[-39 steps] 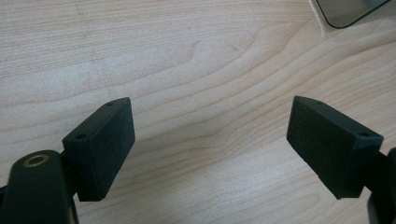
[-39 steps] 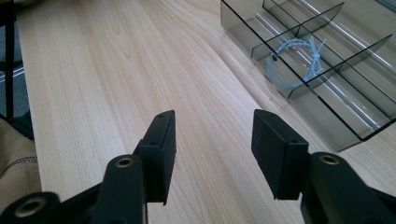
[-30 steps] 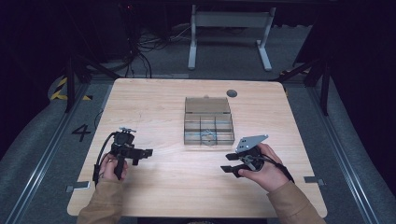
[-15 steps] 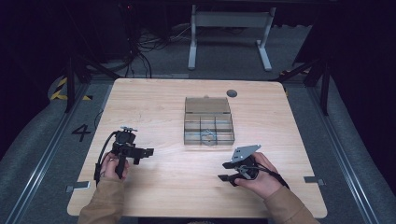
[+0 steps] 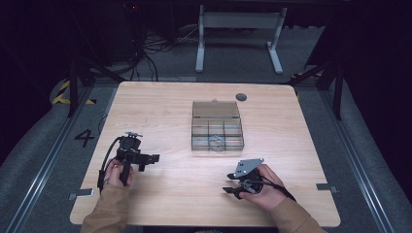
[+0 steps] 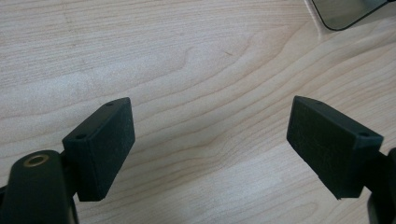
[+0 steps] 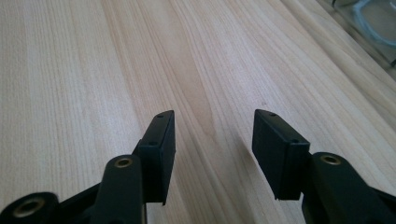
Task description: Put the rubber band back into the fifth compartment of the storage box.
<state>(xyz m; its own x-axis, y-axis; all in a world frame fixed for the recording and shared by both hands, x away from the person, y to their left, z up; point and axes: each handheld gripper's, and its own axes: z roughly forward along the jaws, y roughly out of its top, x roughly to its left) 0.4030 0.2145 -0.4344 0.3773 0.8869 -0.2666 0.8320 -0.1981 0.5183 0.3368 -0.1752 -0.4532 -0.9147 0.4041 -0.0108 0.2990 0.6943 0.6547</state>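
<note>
Right gripper (image 5: pixel 232 184) has drawn back toward the near edge of the bench (image 5: pixel 160 104), away from the clear compartment box (image 5: pixel 216 127) at centre. Left gripper (image 5: pixel 150 159) unchanged. Both sets of fingers open, empty. Judged: retreat, no grasp started.

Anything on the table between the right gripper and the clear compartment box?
No. In the high view, bare wood lies between the right gripper and the compartment box; the right gripper view shows the same bare tabletop ahead of its open jaws.
</note>
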